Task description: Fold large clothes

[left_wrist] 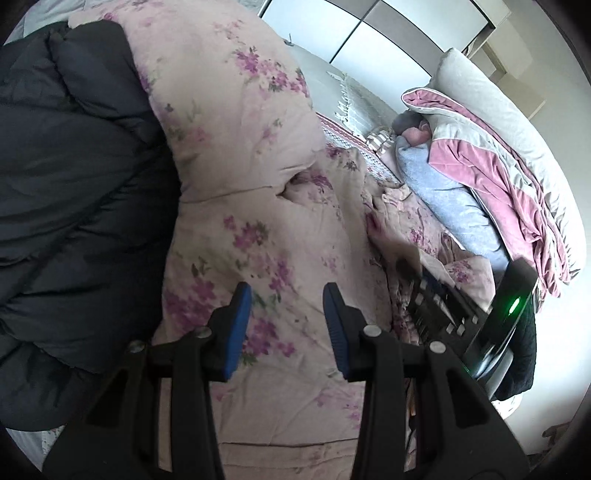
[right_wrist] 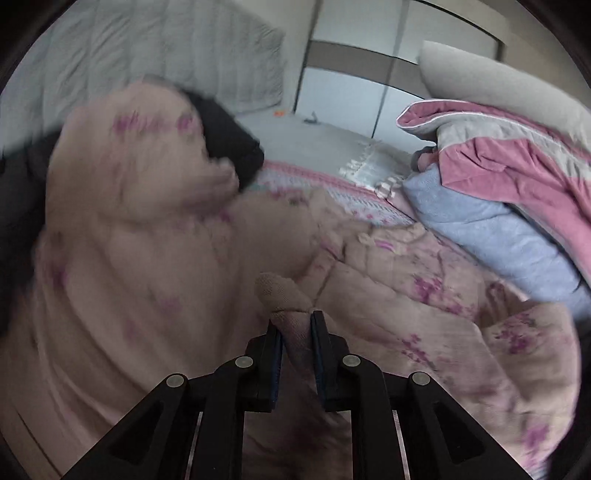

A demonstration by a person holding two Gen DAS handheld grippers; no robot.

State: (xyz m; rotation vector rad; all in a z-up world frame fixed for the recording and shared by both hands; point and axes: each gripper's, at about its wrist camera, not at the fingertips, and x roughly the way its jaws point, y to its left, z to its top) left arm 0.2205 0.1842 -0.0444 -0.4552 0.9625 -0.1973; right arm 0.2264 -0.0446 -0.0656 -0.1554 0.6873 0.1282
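A black puffer jacket [left_wrist: 66, 192] is lying at the far left of the left wrist view, bulging against the floral garment [left_wrist: 258, 206], a pale pink padded piece with purple flowers that is spreading over the bed across the middle of both views. The left hand-held gripper [left_wrist: 287, 325] is hovering over this garment with its blue pads [left_wrist: 236, 328] standing apart and nothing between them. To its right, the right hand-held gripper's black body [left_wrist: 450, 314] with a green light is showing low over the same cloth, partly blurred. Further right, a grey-blue garment [left_wrist: 454, 206] is lying under a pink and grey blanket [left_wrist: 491, 166], and a large pale pillow [left_wrist: 491, 96] is leaning behind them. A white fringed cloth [left_wrist: 351, 107] is lying on the bed far behind the floral garment, before pale wardrobe doors [left_wrist: 369, 29].

In the right wrist view the left part is smeared by motion: the floral garment [right_wrist: 155, 229] is rising in a hump with the puffer jacket [right_wrist: 229, 136] peeking out dark behind it, and a quilted grey headboard [right_wrist: 155, 51] is standing beyond, which the left view barely shows. The right hand-held gripper [right_wrist: 297, 325] is pinching a fold of the floral garment, its jaws nearly closed on the cloth, and a beige cuff-like bulge [right_wrist: 280, 291] is poking up just ahead of the tips. To the right the grey-blue garment [right_wrist: 491, 236], the blanket [right_wrist: 517, 155] and the pillow [right_wrist: 498, 74] are crowding the garment's right edge.
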